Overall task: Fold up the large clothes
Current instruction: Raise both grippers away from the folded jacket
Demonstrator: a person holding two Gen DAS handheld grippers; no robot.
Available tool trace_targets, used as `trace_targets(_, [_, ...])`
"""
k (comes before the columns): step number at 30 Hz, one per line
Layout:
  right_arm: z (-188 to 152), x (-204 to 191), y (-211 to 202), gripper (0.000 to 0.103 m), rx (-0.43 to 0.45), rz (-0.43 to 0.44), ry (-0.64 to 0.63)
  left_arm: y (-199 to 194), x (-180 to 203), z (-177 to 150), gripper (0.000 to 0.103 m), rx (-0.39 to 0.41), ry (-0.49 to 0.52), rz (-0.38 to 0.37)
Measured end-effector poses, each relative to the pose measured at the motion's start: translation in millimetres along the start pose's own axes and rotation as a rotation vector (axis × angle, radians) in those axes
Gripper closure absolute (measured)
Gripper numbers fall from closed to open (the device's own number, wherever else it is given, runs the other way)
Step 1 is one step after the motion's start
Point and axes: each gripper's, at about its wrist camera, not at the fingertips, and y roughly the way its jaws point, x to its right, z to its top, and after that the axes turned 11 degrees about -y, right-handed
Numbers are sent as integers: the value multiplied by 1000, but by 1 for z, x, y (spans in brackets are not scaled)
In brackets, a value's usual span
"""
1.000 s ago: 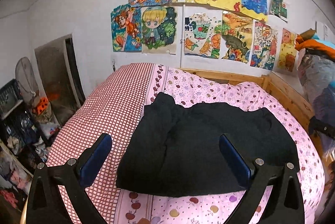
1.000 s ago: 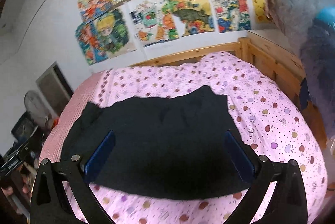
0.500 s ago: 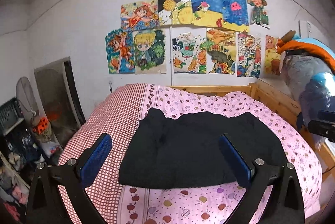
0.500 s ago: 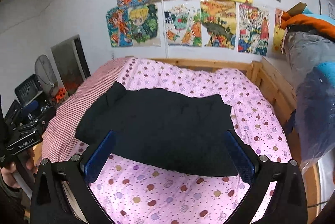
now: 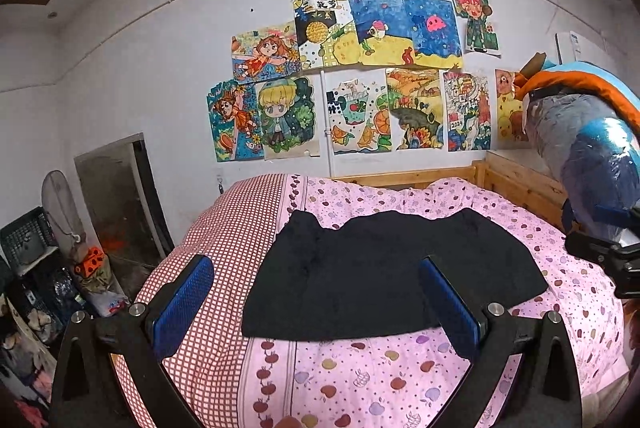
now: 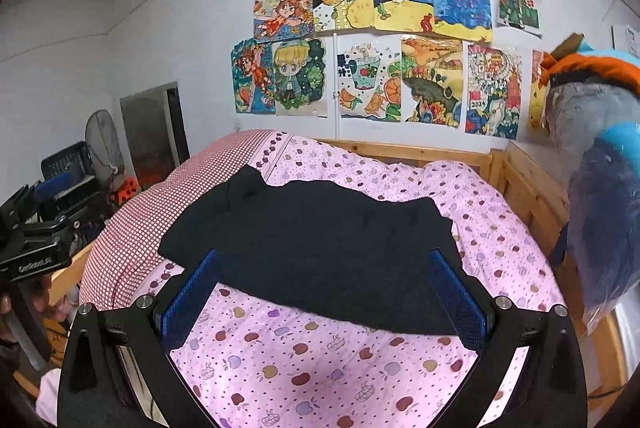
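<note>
Change: both grippers have pulled back from the bed.
Left gripper point(image 5: 316, 302): fingers spread, empty.
Right gripper point(image 6: 324, 292): fingers spread, empty.
Black garment point(image 6: 320, 240): folded, frame centre, on pink quilt point(image 6: 304, 368).

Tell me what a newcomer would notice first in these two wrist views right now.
Probably the black garment, lying folded flat in the middle of the pink fruit-print quilt on the bed. Next, the bright children's drawings taped across the white wall above the headboard. Both the left gripper and the right gripper hang open in front of the garment, holding nothing.
</note>
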Motion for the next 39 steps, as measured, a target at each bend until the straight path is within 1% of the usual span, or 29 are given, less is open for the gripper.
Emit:
trace_targets(3, [-13,-4,3,2,27,18,16,-7,-1,-10,0,20,-1,5])
trace_targets(6, [-29,-9,6,2,42,32,51,-12,-6,-20,0,20,-29,1])
trace_targets(8, [-41,-13,6,2,47,33,74,-15,-10,-28,0,12,-42,-16])
trace_targets(11, [-60,-16,5,2,59,26,124,-15,-13,-43,0,6,-6,-60])
trace_targets(13, [-71,-18,4,2,64,20,133,-14,-16,-54,0,7,-9,-86])
trace_targets(15, [-79,-20,5,2,56,-3,129,-9,-19,-61,0,-7,-29,-85])
trace_targets(19, [-86,-21,5,2,60,-59,105,-2,-24,-71,0,-43,-62,-69])
trace_targets(22, [-90,-27,2,2,74,-92,82,-2,-25,-77,0,-58,-62,-55])
trace_targets(27, [-95,-41,-1,2,72,-98,47,-8,-24,-87,0,-69,-51,-65])
trace_targets(30, [-98,-47,-6,2,74,-103,40,-8,-26,-93,0,-77,-66,-59])
trace_targets(34, [-103,-54,-9,2,76,-99,27,-6,-31,-99,0,-90,-79,-39])
trace_targets(39, [-111,-63,-13,2,83,-112,2,-7,-35,-109,0,-84,-89,-18])
